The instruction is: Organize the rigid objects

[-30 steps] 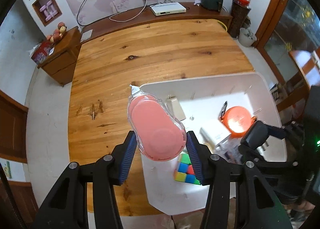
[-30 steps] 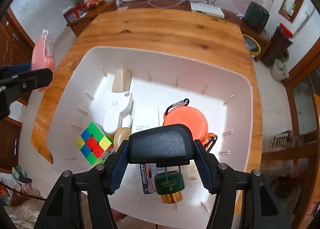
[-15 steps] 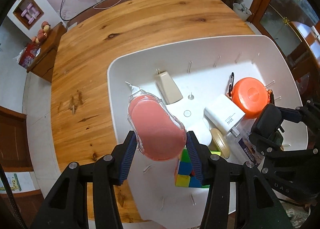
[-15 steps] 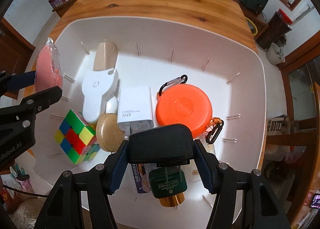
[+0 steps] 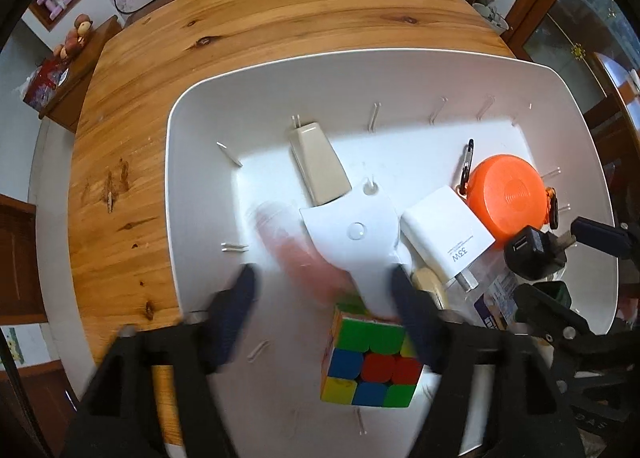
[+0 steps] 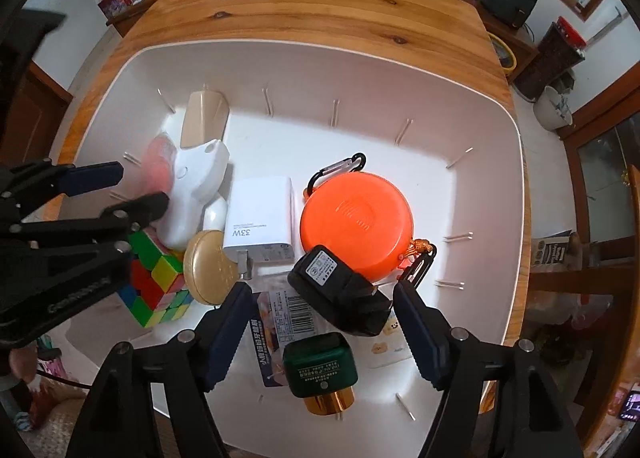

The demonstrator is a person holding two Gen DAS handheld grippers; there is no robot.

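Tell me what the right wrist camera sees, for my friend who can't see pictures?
The right tool hangs open over a white tray, and a black charger lies between its fingers, leaning on an orange round case. Nearby lie a white power brick, a colourful cube and a green box.

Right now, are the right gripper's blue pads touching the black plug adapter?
Apart. The right wrist view shows the right gripper open, with gaps between both pads and the black adapter.
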